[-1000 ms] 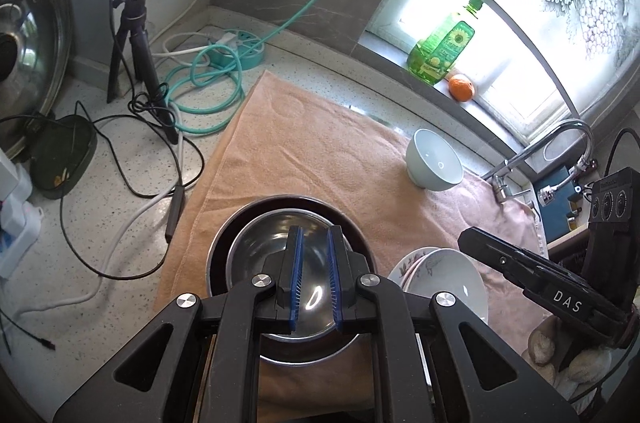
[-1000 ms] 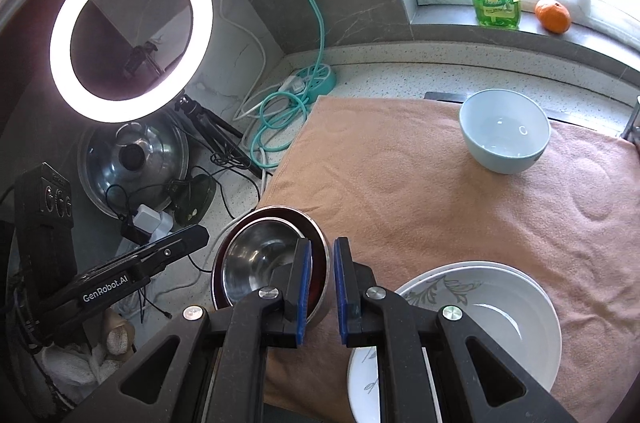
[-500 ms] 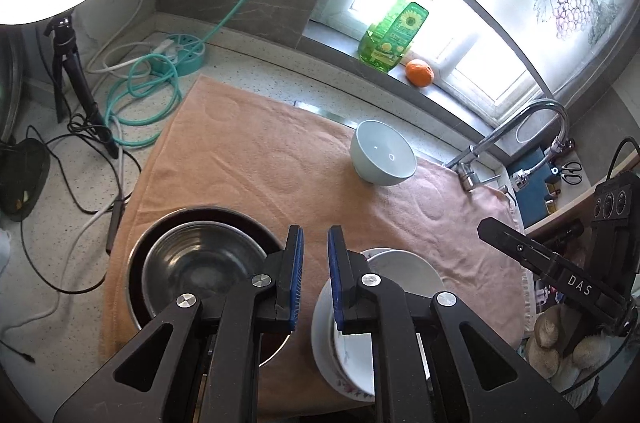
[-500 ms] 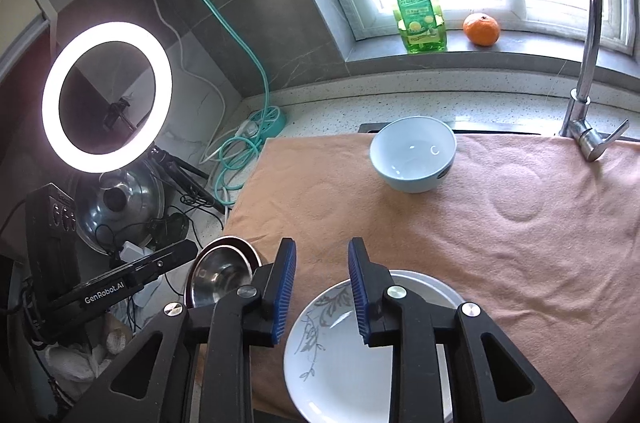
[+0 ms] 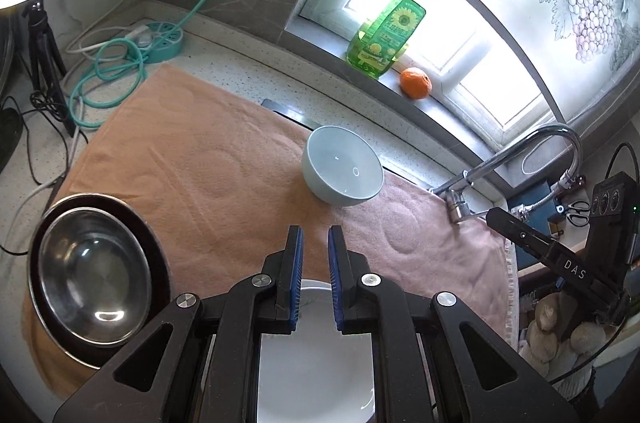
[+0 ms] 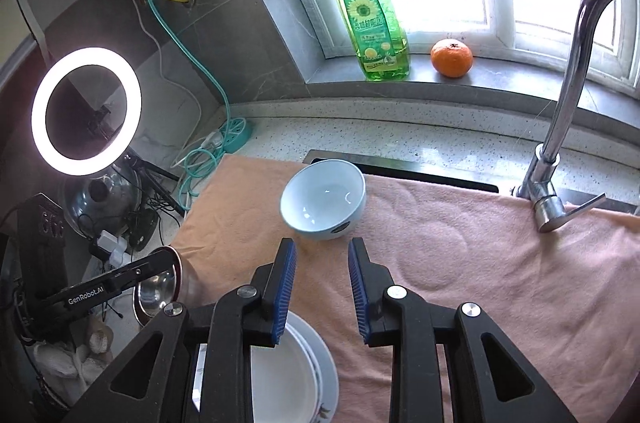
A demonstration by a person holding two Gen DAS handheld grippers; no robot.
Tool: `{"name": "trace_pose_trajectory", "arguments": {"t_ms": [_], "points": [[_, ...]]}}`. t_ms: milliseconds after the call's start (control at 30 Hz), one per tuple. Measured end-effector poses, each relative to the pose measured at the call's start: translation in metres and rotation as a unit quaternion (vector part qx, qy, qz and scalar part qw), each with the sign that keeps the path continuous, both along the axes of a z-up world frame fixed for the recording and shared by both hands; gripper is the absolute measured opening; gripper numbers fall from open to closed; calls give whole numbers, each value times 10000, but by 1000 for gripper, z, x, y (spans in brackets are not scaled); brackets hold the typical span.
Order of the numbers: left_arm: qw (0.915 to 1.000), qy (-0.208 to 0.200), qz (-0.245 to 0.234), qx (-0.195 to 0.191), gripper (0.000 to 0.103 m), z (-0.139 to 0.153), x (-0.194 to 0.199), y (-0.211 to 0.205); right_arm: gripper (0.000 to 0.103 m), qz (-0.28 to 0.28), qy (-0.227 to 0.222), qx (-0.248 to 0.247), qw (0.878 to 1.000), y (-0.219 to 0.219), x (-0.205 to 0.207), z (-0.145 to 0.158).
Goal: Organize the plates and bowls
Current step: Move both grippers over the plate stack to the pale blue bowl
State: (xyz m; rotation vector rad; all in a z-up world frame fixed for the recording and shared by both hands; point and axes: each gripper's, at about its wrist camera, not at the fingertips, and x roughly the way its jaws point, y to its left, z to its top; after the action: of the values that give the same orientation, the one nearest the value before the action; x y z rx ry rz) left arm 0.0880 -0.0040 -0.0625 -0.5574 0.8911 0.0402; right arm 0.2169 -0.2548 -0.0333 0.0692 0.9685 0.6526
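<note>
On peach towel point(image 6: 500, 263) by windowsill point(image 6: 500, 79): pale blue bowl point(image 6: 323, 201).

Speckled stone counter with a towel spread on it

The pale counter point(image 5: 256, 83) carries a peach-pink towel point(image 5: 208, 175). On the towel stand a light blue bowl point(image 5: 342, 170), a steel bowl point(image 5: 94, 277) nested in a dark-rimmed one at the left, and stacked white plates point(image 5: 316, 363) at the near edge. Beside the towel, on the bare stone, lie a teal power strip point(image 5: 162, 41) with its coiled cable, and black wires.
</note>
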Motion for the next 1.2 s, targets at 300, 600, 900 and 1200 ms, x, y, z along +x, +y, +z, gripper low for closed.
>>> {"name": "trace_pose_trajectory", "arguments": {"t_ms": [300, 600, 900, 1200], "points": [[9994, 119, 315, 81, 11, -10, 35, -20, 24, 305, 70, 48, 9995, -7, 54, -18], [9979, 308, 533, 223, 11, -22, 74, -20, 24, 516, 303, 71, 9982, 11, 93, -46], [9963, 647, 513, 251, 11, -48, 109, -14, 24, 718, 570, -2, 9958, 40, 119, -82], [9950, 846, 494, 208, 11, -65, 128, -12, 24, 823, 731, -101, 9939, 55, 135, -106]]}}
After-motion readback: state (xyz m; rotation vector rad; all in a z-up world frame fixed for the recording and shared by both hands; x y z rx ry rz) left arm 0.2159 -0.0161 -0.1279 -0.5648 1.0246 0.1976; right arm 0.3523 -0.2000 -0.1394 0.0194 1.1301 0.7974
